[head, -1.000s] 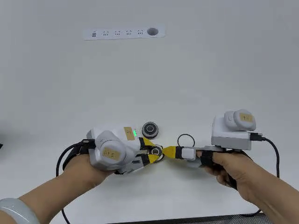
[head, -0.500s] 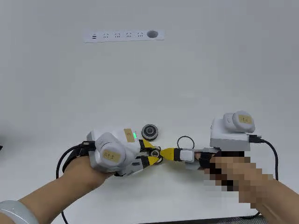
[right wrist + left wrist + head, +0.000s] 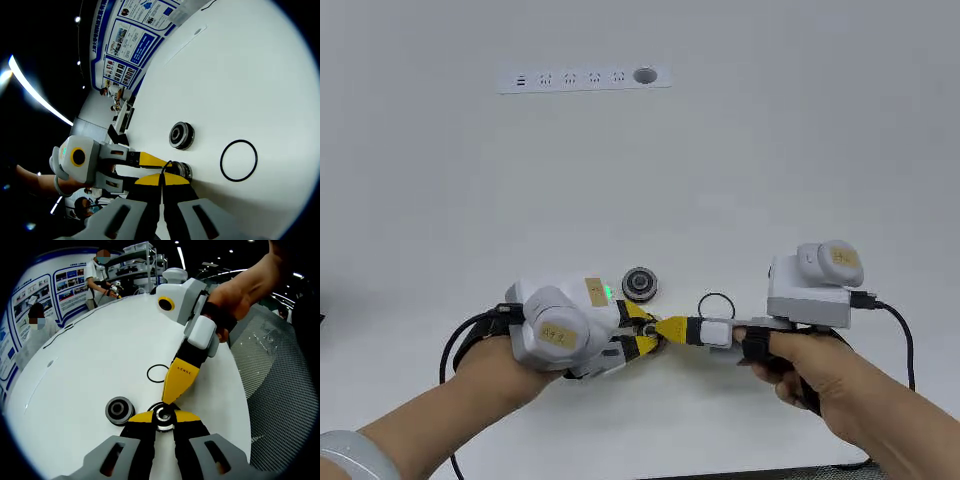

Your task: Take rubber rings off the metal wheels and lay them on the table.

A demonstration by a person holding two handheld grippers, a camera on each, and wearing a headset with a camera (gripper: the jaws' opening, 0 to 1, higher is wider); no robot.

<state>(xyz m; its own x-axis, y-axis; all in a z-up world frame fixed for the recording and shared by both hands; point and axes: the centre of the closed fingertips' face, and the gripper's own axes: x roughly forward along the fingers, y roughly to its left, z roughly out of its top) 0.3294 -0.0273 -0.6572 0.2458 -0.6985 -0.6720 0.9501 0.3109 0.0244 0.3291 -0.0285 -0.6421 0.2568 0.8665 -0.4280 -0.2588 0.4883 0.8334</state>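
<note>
Near the tabletop's near edge, the left gripper (image 3: 163,421) clamps a metal wheel (image 3: 163,413) between its jaws. The right gripper (image 3: 161,179), jaws pressed together, meets it tip-to-tip from the right, apparently pinching the wheel's rubber ring (image 3: 169,162); pulling rightward should peel it.

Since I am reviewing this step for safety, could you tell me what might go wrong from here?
The right gripper pinches a thin rubber ring at its very tips; it may slip free or snap back.
The left gripper clamps the metal wheel by its tips alone, so the pull may twist it out.
A dropped wheel could hit the loose ring or spare wheel.
</note>
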